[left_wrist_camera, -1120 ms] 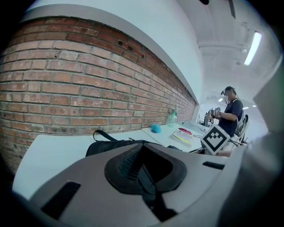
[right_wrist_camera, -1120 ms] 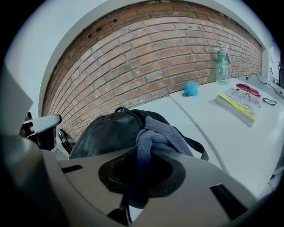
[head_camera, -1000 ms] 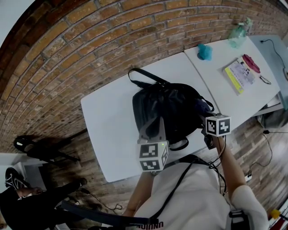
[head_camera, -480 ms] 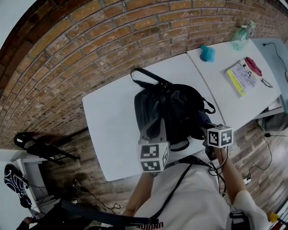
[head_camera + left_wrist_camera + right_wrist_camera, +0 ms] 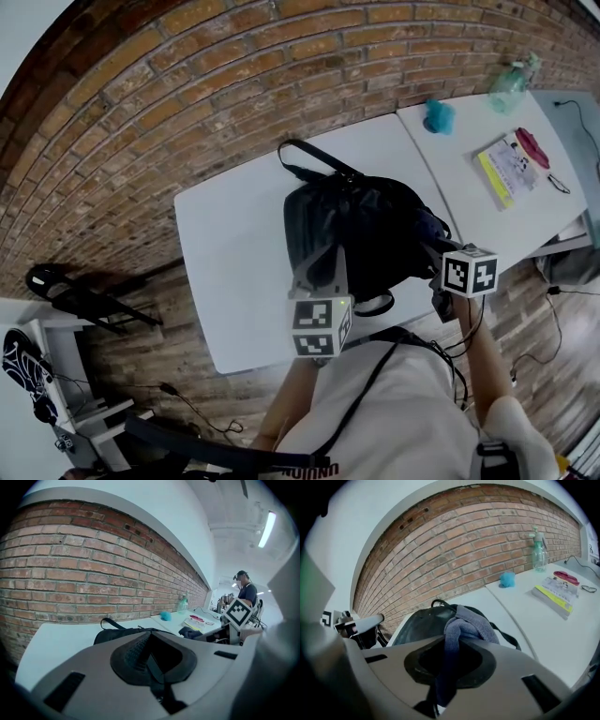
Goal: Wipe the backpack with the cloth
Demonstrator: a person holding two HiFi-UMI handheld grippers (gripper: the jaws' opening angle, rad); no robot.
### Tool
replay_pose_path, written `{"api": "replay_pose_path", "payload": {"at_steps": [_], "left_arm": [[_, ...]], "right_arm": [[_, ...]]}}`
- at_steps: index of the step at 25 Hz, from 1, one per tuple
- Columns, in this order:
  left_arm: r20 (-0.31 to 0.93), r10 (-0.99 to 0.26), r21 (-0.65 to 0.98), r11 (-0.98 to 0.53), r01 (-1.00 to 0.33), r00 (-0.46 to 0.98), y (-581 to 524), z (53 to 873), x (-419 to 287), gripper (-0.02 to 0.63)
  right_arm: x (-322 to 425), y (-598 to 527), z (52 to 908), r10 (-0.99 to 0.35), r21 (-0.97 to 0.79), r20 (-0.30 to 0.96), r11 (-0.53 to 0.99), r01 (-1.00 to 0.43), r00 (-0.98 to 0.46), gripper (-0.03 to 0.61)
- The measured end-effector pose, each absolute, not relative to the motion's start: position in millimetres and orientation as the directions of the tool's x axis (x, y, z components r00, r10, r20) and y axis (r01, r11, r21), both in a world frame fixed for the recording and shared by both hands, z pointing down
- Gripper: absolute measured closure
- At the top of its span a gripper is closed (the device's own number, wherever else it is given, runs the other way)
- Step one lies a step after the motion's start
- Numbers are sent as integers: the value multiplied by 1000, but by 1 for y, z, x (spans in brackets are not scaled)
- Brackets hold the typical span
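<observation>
Head view: the right gripper (image 5: 437, 249) sits slightly lower against the backpack (image 5: 361, 230) than 1 s earlier. We judge from this that a wiping stroke is running down the backpack's right flank. The backpack lies mid-table (image 5: 225, 244), unmoved.

Left gripper view: the left gripper (image 5: 151, 656), unshifted, is closed narrow on what we read as a thin dark strap (image 5: 157, 670).

Right gripper view: the jaws clamp the cloth (image 5: 461, 625), which is bunched over the backpack.

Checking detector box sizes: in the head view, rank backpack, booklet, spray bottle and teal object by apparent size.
1. backpack, by far the largest.
2. booklet.
3. spray bottle and teal object: they look much alike, so not ranked.
</observation>
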State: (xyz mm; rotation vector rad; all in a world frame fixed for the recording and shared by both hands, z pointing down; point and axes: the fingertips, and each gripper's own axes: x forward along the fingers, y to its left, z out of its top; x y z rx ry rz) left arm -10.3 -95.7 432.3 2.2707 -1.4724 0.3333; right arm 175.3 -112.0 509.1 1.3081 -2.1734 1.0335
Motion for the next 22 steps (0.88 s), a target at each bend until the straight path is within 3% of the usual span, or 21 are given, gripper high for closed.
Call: {"api": "replay_pose_path", "payload": {"at_steps": [9, 22], "left_arm": [[422, -814, 202, -344, -917, 398, -93, 433, -16, 609], [431, -829, 198, -298, -934, 356, -99, 435, -36, 610]], "right_arm": [[151, -214, 483, -653, -294, 588, 377, -878, -477, 540], [122, -270, 533, -605, -206, 680, 383, -900, -413, 540]]}}
